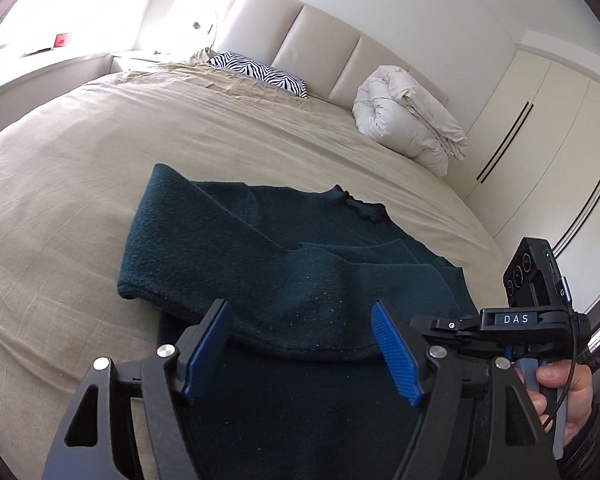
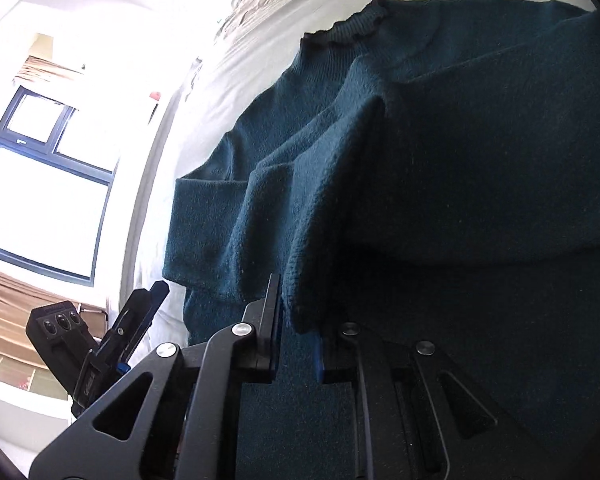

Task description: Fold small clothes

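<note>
1. Lying on the bed (image 1: 80, 152), toward its near edge: one dark teal knit sweater (image 1: 228, 248), collar (image 1: 364, 210) pointing at the headboard (image 1: 320, 40), both sleeves already crossed over the chest, hem nearest the tongs.
2. Right gripper (image 2: 298, 320) — clenched on a thick fold of the sweater's edge, cloth bunched between its blue pads and hanging from them.
3. Left gripper (image 1: 300, 344) — released; blue pads (image 1: 392, 344) stand wide to either side of a raised ridge of knit, neither visibly pressing on it. A hand (image 1: 560, 400) grips the right tool's handle at the picture's edge.
4. Step in hand, as judged: bringing the hem up toward the collar, with only one side secured.
5. Risk: a lift on the right side alone would likely drag the fold askew, since the left side is unheld.
6. Risk: the crossed sleeves lie loose and could slide off the chest if the body is pulled or tilted.
7. Risk: the bulky pinch may hold more layers than intended — the crease could then come out lumpy.
8. Risk: the beige sheet looks soft and already rippled; it may travel with the knit if dragged.
9. Surface: wide bed, beige cover, shallow wrinkles.
10. Room: padded cream headboard; zebra-print pillow (image 1: 260, 74); rolled white duvet (image 1: 408, 120); cream wardrobe doors (image 1: 548, 140) with dark bar handles; bright window (image 2: 48, 184), heavily overexposed.
</note>
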Tool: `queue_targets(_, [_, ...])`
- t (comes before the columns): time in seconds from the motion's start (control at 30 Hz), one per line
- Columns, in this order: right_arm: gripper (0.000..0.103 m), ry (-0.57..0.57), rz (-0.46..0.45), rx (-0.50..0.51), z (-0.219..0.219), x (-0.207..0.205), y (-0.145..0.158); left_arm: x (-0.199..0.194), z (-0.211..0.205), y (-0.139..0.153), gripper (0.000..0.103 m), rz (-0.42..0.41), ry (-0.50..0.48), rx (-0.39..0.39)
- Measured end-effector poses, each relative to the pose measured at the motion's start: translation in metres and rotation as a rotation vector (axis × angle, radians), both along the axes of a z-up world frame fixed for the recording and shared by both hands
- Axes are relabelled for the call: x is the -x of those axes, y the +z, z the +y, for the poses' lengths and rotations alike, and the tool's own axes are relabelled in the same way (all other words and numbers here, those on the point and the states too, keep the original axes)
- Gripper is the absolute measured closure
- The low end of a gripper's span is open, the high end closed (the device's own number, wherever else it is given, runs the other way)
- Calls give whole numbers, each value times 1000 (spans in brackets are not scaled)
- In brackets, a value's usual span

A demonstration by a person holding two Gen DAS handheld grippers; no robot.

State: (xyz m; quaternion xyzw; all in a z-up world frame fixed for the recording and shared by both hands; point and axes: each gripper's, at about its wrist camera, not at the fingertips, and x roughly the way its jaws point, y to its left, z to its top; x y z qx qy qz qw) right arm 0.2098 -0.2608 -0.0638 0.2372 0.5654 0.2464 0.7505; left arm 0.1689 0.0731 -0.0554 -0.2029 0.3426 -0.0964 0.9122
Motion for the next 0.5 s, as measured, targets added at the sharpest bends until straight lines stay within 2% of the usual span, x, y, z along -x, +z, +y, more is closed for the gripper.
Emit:
queue_targets(0.17, [91, 15, -53, 157, 7, 11, 18, -2, -22, 1, 24, -9, -46, -13])
queue_targets(0.33, [91, -48, -38, 224, 4, 19, 26, 0, -29, -4, 23, 3, -66, -17])
queue_targets(0.5, [91, -33, -103, 293, 8, 30, 36, 4, -28, -9, 23, 14, -61, 7])
